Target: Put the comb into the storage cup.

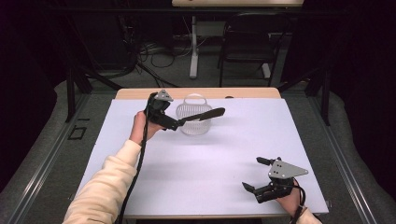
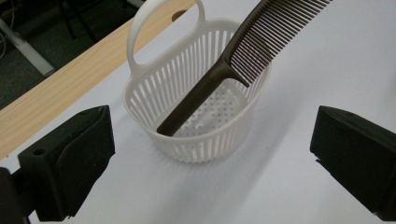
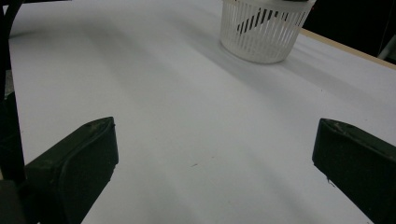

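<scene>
No text, label, brand, number or sign can be read in any of the views; the surfaces that show are all plain and unmarked.

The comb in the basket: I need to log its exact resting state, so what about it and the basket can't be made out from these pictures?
- Comb: its toothed end is cut off by the top edge of the left gripper view.
- Comb in the right gripper view: the slatted wall of the basket hides all but dark strips.
- Basket rim in the high view: the left gripper covers part of it.
- Basket handle: its top is cut off in the left gripper view.
</scene>
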Demonstrator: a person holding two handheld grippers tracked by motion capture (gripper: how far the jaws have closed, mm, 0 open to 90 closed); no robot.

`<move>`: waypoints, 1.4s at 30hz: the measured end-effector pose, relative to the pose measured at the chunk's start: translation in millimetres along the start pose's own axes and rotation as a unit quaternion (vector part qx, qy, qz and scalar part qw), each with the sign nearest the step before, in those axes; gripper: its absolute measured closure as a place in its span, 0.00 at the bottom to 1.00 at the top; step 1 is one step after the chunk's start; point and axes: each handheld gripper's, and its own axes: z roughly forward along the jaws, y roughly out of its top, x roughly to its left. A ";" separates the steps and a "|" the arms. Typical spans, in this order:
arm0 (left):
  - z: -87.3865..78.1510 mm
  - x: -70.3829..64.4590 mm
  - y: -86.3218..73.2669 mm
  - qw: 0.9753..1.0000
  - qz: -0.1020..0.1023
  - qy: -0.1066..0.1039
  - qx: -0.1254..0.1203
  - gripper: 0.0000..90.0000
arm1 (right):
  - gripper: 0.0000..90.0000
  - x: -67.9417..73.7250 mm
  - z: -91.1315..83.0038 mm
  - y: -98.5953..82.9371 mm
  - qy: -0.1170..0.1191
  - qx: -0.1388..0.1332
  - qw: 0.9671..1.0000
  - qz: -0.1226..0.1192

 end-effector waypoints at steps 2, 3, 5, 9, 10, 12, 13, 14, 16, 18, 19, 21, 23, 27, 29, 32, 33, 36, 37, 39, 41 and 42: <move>-3.1 -1.1 -2.6 1.000 -0.001 0.000 0.001 0.00 | 0.00 0.1 -0.2 0.0 0.000 0.000 1.000 0.000; -4.3 -2.2 -3.9 1.000 -0.001 0.003 0.000 0.00 | 0.00 0.0 -0.3 0.0 0.000 0.000 1.000 0.000; -7.3 -3.4 -5.7 1.000 0.002 0.003 0.003 0.00 | 0.00 -0.2 -0.2 0.0 0.000 -0.001 1.000 0.000; -12.1 -5.5 -9.7 1.000 0.002 0.006 0.003 0.00 | 0.00 0.0 -0.3 0.1 0.000 -0.001 1.000 0.001; -13.2 -6.0 -10.6 1.000 0.004 0.006 0.004 0.00 | 0.00 -0.1 -0.3 0.1 0.000 0.000 1.000 0.000; -15.3 -7.1 -12.9 1.000 0.004 0.007 0.003 0.00 | 0.00 -0.1 -0.1 0.1 0.000 0.000 1.000 0.000; -16.6 -7.7 -14.1 1.000 0.005 0.008 0.005 0.00 | 0.00 0.1 -0.1 0.1 0.000 0.000 1.000 0.000; -17.4 -8.4 -15.4 1.000 0.005 0.010 0.005 0.00 | 0.00 0.2 -0.2 0.0 0.000 0.000 1.000 0.001; -19.4 -9.9 -18.2 1.000 0.007 0.008 0.009 0.00 | 0.00 0.2 -0.4 0.0 -0.001 -0.001 1.000 0.001; -21.2 -12.0 -21.0 1.000 0.007 0.008 0.013 0.00 | 0.00 0.3 -0.3 0.0 -0.001 0.000 1.000 0.001; -22.3 -12.9 -22.5 1.000 0.008 0.008 0.013 0.00 | 0.00 0.3 -0.3 0.1 0.000 0.000 1.000 0.000; -24.5 -14.6 -25.3 1.000 0.009 0.007 0.017 0.00 | 0.00 0.3 -0.2 0.1 0.000 0.000 1.000 0.001; -26.5 -16.0 -28.2 1.000 0.007 0.009 0.020 0.00 | 0.00 0.3 -0.2 0.1 0.000 0.001 1.000 0.001; -30.8 -19.7 -32.8 1.000 0.008 0.009 0.024 0.00 | 0.00 0.3 0.0 0.1 0.000 0.001 1.000 -0.001; -32.4 -21.7 -35.0 1.000 0.009 0.008 0.025 0.00 | 0.00 0.2 0.0 0.1 0.000 0.001 1.000 0.000; -34.3 -24.8 -38.2 1.000 0.010 0.009 0.027 0.00 | 0.00 0.3 0.1 0.1 0.000 0.001 1.000 -0.001; -34.9 -25.7 -39.4 1.000 0.010 0.008 0.028 0.00 | 0.00 0.3 0.1 0.1 0.000 0.001 1.000 -0.001; -36.7 -27.9 -42.8 0.999 0.010 0.009 0.031 0.00 | 0.00 0.3 0.1 0.1 0.000 0.002 1.000 -0.001; -37.6 -28.7 -43.9 0.999 0.009 0.009 0.033 0.00 | 0.00 0.3 0.1 0.1 0.000 0.002 1.000 0.000; -39.0 -30.1 -46.5 0.999 0.008 0.010 0.031 0.00 | 0.00 0.2 0.1 0.0 0.001 0.002 1.000 0.000; -40.9 -31.4 -49.0 0.999 0.007 0.012 0.032 0.00 | 0.00 0.3 0.1 0.0 0.000 0.002 1.000 -0.001; -41.9 -32.2 -50.3 0.999 0.006 0.013 0.032 0.00 | 0.00 0.2 0.1 0.0 0.000 0.003 1.000 0.000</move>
